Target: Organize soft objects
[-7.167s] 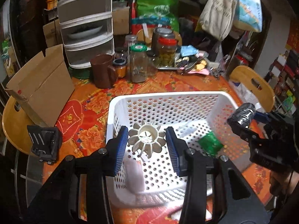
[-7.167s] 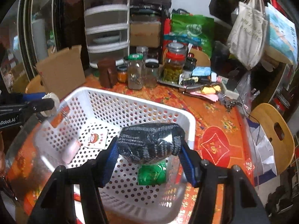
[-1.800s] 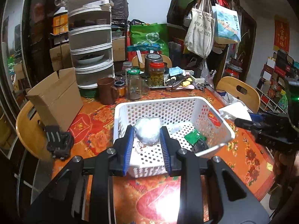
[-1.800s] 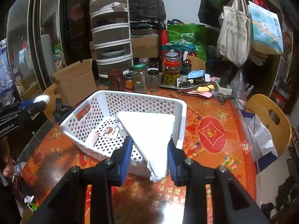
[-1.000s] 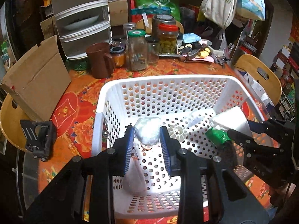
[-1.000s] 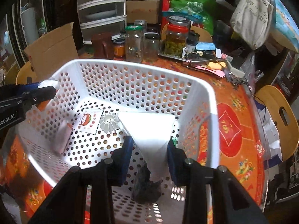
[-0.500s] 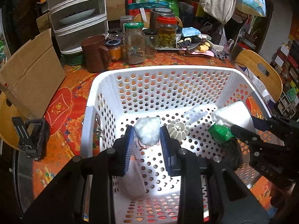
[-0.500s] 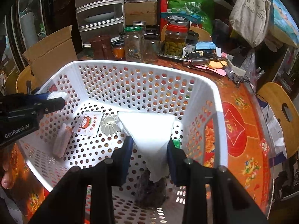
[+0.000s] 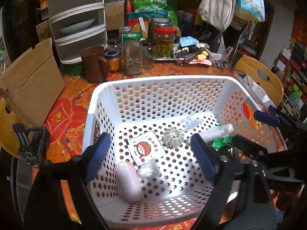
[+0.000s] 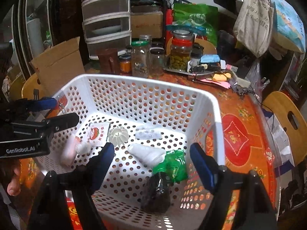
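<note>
A white perforated basket point(image 9: 157, 82) point(image 10: 214, 118) sits on the red patterned table. In it lie a small white wrapped ball point(image 9: 147, 170) point(image 10: 83, 146), a pink soft roll point(image 9: 128, 182) point(image 10: 68, 151), a white folded cloth point(image 9: 216, 132) point(image 10: 147, 153), a green packet point(image 10: 172, 165) point(image 9: 220, 140), a dark knitted bundle point(image 10: 156, 193), a printed sachet point(image 9: 146, 148) point(image 10: 98, 133), a white ridged disc point(image 9: 173, 137) point(image 10: 118, 133) and a clear wrapper point(image 10: 147, 134). My left gripper point(image 9: 149, 153) is open and empty above the basket's near left. My right gripper point(image 10: 151, 159) is open and empty above the cloth.
Glass jars point(image 9: 132, 53), a brown mug point(image 9: 95, 63), stacked plastic drawers point(image 9: 76, 19) and a cardboard box point(image 9: 32, 84) stand behind the basket. A tray of clutter point(image 10: 207, 69) is at the back right. A wooden chair point(image 10: 287, 118) stands to the right.
Both grippers have opened. The white ball has dropped from the left gripper beside the pink roll. The white cloth has dropped from the right gripper onto the basket floor.
</note>
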Tool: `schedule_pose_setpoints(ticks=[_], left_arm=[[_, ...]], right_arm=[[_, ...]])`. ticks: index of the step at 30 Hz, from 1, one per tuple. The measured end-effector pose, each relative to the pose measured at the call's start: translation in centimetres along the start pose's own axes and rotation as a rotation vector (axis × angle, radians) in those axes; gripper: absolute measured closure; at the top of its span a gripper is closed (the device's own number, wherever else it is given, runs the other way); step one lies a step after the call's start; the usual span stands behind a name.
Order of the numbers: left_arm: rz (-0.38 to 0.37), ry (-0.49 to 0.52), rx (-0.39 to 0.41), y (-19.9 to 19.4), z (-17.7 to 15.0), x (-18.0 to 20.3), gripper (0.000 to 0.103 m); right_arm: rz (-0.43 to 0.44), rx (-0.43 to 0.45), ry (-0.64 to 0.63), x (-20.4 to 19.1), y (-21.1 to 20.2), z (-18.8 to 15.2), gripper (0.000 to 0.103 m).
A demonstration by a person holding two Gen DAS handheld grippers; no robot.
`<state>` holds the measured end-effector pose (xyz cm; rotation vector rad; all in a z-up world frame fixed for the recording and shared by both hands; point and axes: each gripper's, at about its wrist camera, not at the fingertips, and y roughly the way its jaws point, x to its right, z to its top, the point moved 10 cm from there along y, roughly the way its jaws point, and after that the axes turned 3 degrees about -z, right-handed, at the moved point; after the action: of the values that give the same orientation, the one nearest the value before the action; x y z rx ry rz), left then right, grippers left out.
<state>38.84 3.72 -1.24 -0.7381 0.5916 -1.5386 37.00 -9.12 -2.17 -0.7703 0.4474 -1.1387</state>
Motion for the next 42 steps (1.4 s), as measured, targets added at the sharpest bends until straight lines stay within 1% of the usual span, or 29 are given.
schedule_pose_setpoints(ticks=[2, 4, 7, 13, 17, 22, 24, 26, 29, 31, 33, 36, 40, 42], left_arm=[[-0.002, 0.004, 0.013, -0.8, 0.0, 0.1, 0.003], [0.002, 0.01, 0.026, -1.6, 0.1, 0.1, 0.0], [0.002, 0.019, 0.033, -2.6, -0.1, 0.3, 0.0], [0.021, 0.008, 0.077, -5.3, -0.7, 0.1, 0.0], [0.009, 0.011, 0.109, -7.7, -1.2, 0.2, 0.0], [-0.007, 0.002, 0.159, -11.7, -2.2, 0.3, 0.0], [-0.02, 0.006, 0.185, -13.7, -2.8, 0.5, 0.0], [-0.011, 0.01, 0.203, -15.7, -3.6, 0.6, 0.0], [-0.002, 0.024, 0.227, -19.1, -5.0, 0.8, 0.0], [-0.004, 0.029, 0.262, -21.7, -6.2, 1.1, 0.0], [0.015, 0.034, 0.282, -23.7, -7.4, 1.2, 0.0], [0.045, 0.037, 0.317, -27.0, -10.1, 1.7, 0.0], [0.047, 0.028, 0.358, -30.9, -14.3, 3.0, 0.0], [0.026, 0.02, 0.354, -32.1, -16.4, 3.9, 0.0]], right_arm=[[-0.009, 0.01, 0.007, 0.4, -0.4, 0.1, 0.007], [-0.014, 0.019, 0.022, 1.0, -0.8, 0.1, 0.004], [0.004, 0.025, 0.044, 1.5, -1.3, -0.1, 0.0], [0.021, 0.045, 0.061, 1.9, -2.6, -0.5, 0.0], [0.013, 0.078, 0.062, 1.8, -4.5, -0.8, 0.0], [0.001, 0.122, 0.071, 1.7, -7.5, -1.1, 0.0], [-0.008, 0.146, 0.071, 1.4, -9.3, -1.5, 0.0], [0.002, 0.179, 0.056, 0.7, -11.5, -2.0, 0.0], [0.004, 0.199, 0.038, -0.2, -14.6, -3.3, 0.0], [0.011, 0.211, 0.029, -0.7, -16.6, -4.4, 0.0], [-0.001, 0.244, 0.024, -1.0, -18.9, -5.5, 0.0], [-0.062, 0.283, 0.029, -1.4, -22.0, -7.3, 0.0], [-0.045, 0.335, 0.026, -2.6, -25.9, -10.4, 0.0], [-0.075, 0.341, 0.056, -2.8, -27.4, -12.1, 0.0]])
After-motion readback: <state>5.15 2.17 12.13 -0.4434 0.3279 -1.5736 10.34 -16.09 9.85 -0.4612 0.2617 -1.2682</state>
